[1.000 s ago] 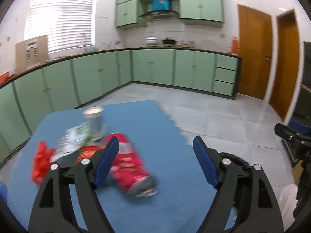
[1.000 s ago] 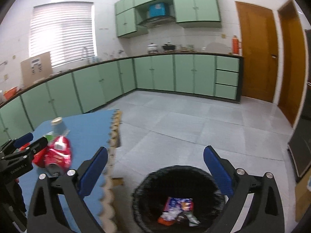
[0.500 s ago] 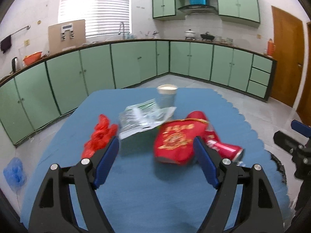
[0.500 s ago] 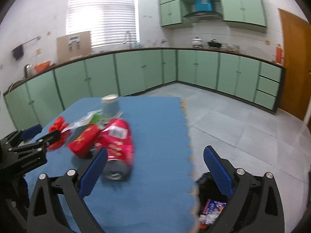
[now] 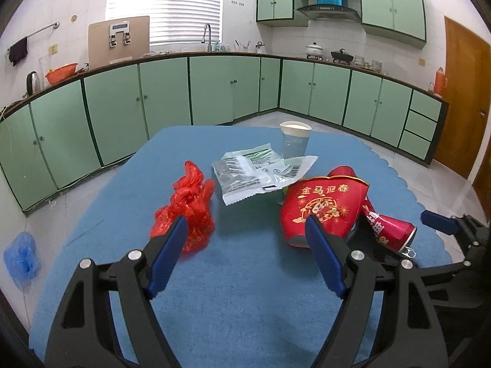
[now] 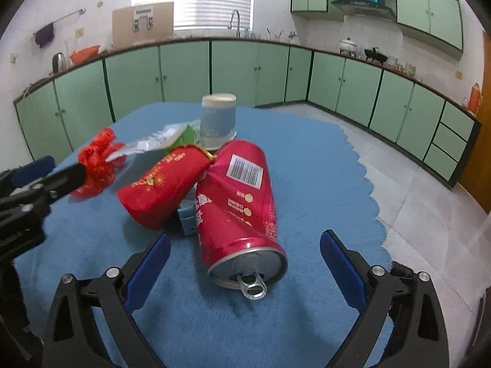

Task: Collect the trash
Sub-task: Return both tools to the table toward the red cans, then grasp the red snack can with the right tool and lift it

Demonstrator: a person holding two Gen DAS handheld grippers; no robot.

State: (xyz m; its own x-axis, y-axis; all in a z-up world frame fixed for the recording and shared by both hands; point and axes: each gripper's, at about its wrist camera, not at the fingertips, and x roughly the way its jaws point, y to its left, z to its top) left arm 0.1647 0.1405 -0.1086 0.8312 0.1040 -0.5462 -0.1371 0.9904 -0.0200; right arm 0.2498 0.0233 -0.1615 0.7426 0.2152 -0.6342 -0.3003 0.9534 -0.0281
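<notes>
Two handheld grippers hover over litter on a blue mat [image 5: 233,291] in a green-cabinet kitchen. The right gripper [image 6: 244,257], jaws spread wide and holding nothing, frames a dented red can [image 6: 237,211] lying on its side, pull-tab toward the camera. The left gripper [image 5: 245,242], jaws likewise apart and empty, points between a crumpled red bag [image 5: 188,205] and a red cup [image 5: 322,207] tipped against the can. A wrapper [image 5: 254,173] and paper cup [image 5: 294,139] sit behind; what may be a small blue box [image 6: 187,214] lies under the can.
</notes>
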